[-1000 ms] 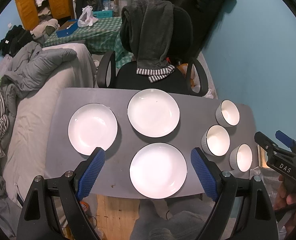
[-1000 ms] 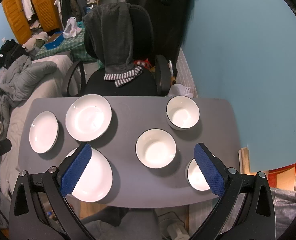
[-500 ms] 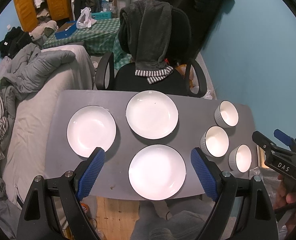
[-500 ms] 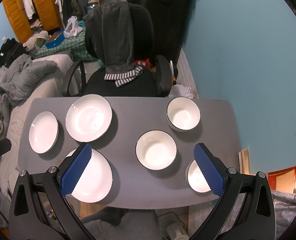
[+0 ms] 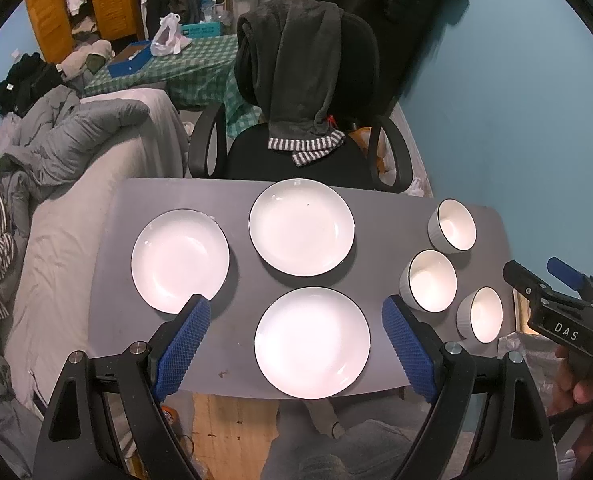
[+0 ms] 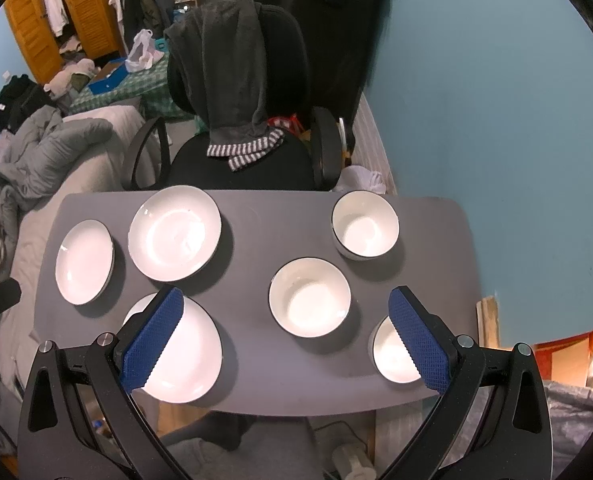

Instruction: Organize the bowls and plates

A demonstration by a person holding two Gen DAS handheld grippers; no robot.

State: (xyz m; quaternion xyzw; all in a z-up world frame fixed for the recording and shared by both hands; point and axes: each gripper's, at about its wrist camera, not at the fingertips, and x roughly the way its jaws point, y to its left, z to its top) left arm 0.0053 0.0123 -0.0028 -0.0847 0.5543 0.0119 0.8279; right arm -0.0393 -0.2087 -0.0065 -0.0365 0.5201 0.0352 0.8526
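Three white plates lie on the grey table (image 5: pixel 240 280): a left plate (image 5: pixel 180 266), a far plate (image 5: pixel 301 227) and a near plate (image 5: pixel 311 343). Three white bowls stand at the right: a far bowl (image 5: pixel 452 226), a middle bowl (image 5: pixel 429 281) and a near bowl (image 5: pixel 480 315). My left gripper (image 5: pixel 296 344) is open and empty, high above the near plate. My right gripper (image 6: pixel 284 338) is open and empty, high above the middle bowl (image 6: pixel 309 298). The right gripper also shows at the right edge of the left wrist view (image 5: pixel 552 304).
A black office chair (image 5: pixel 308 120) draped with a dark garment stands behind the table. A bed with grey bedding (image 5: pixel 72 168) runs along the table's left side. A blue wall (image 5: pixel 516 100) is at the right. The floor shows below the table's near edge.
Both grippers have drifted slightly; the table and dishes sit a touch lower and left in the left wrist view. No dish has moved. Both grippers stay open.
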